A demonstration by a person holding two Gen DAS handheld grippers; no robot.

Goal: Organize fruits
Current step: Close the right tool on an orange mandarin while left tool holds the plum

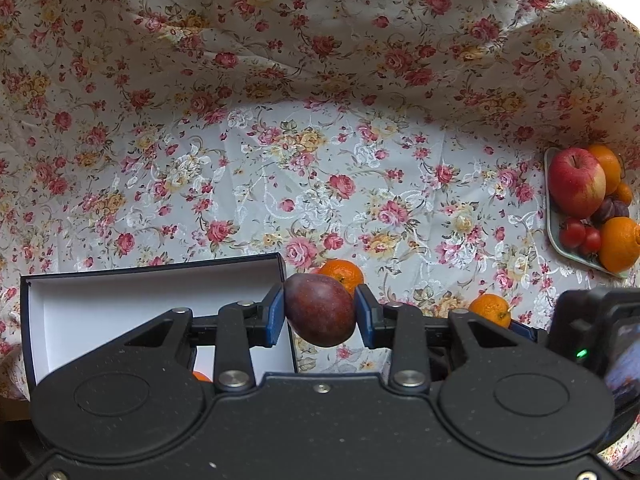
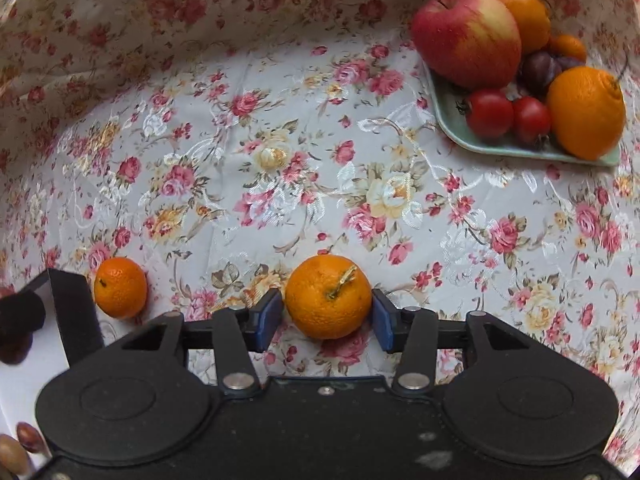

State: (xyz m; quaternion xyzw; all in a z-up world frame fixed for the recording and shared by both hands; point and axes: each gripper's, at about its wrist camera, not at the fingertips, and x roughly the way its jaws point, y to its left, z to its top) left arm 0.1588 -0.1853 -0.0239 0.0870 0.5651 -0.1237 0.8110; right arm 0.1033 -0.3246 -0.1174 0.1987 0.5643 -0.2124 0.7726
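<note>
Left gripper [image 1: 320,312] is clamping a dark plum [image 1: 319,309] right beside the open box [image 1: 120,300], so it's looking like drop-off time. Right gripper [image 2: 327,315] is sitting half-open around a stemmed mandarin [image 2: 328,297] on the cloth, pads not quite pressing, so it needs squeezing next. Further back, the plate [image 2: 500,145] is holding the remaining fruit.

On the tabletop [image 2: 280,140] a tangerine [image 2: 328,302] lies between the right tool's [image 2: 327,314] fingers, a second tangerine [image 2: 120,293] to its left beside the box [image 1: 160,300], the fruit plate [image 2: 500,142] far right behind, a plum [image 1: 319,309] in the left tool [image 1: 320,312].
</note>
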